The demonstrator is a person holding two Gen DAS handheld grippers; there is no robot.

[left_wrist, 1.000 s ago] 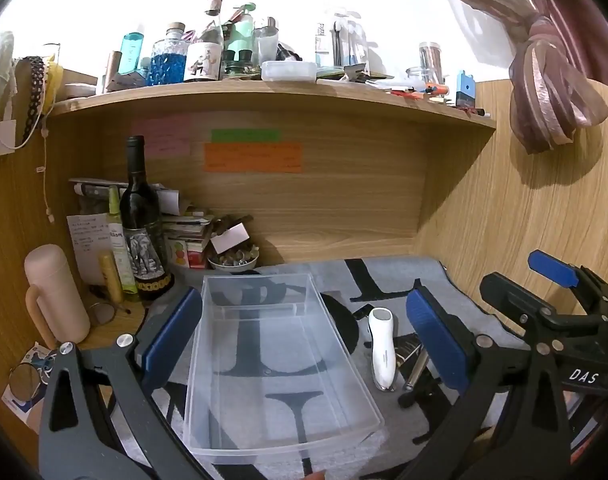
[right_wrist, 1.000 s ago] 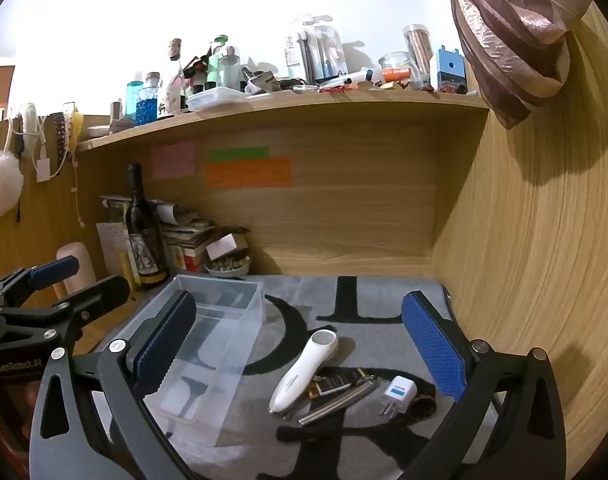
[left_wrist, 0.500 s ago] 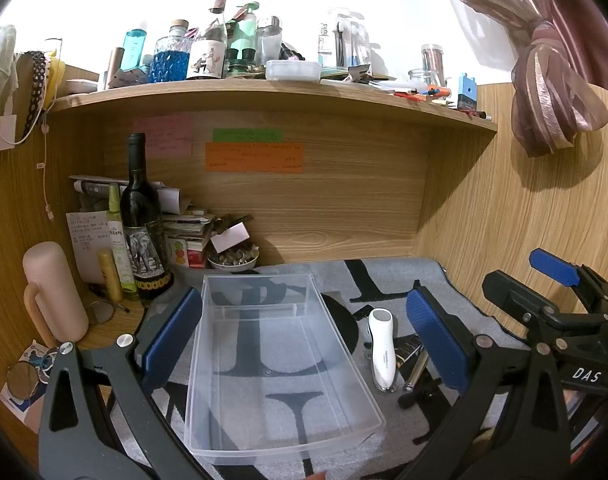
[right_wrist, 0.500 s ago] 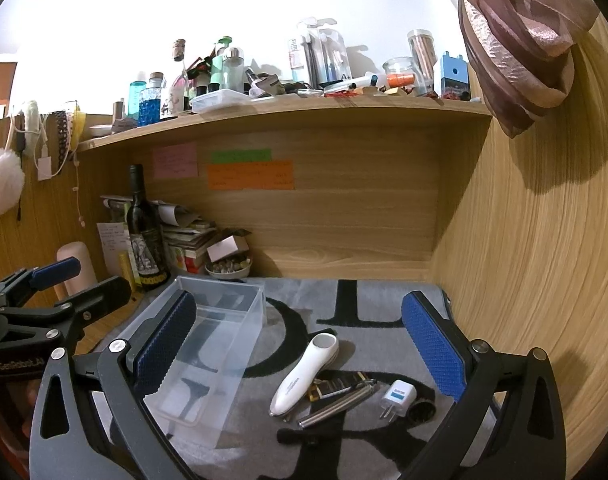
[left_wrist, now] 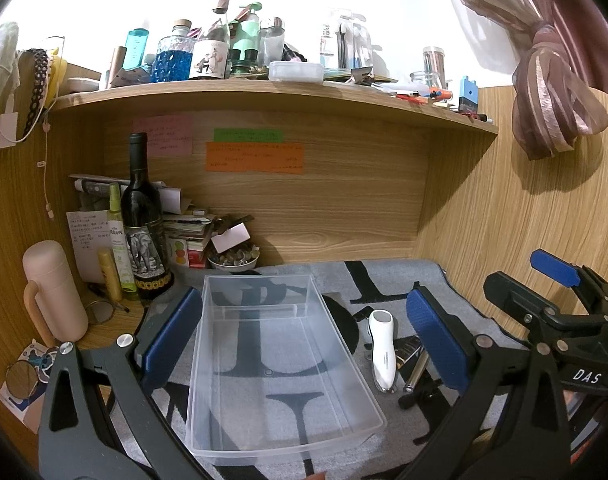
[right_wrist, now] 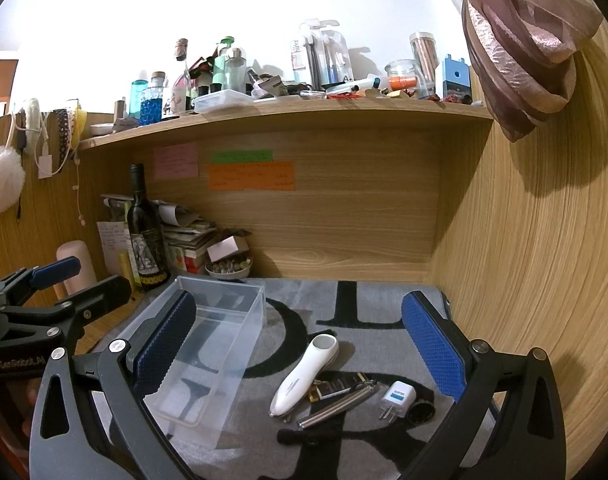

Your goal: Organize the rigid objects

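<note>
Left wrist view: the left gripper hangs with its jaws spread wide and holds nothing; the clear plastic bin sits on the grey mat directly between and below its blue pads. Just right of the bin, inside the right pad, lies a white handheld device, with a metal rod beside it. Farther right the right gripper shows side-on.

In the right wrist view, the right gripper is likewise wide open and empty. Below its gap lie the white handheld device, a gold-and-black flat item touching it, the metal rod, a white plug adapter and a small dark round object. The bin sits behind the left pad. Farther back left stand a wine bottle and a small bowl.
</note>
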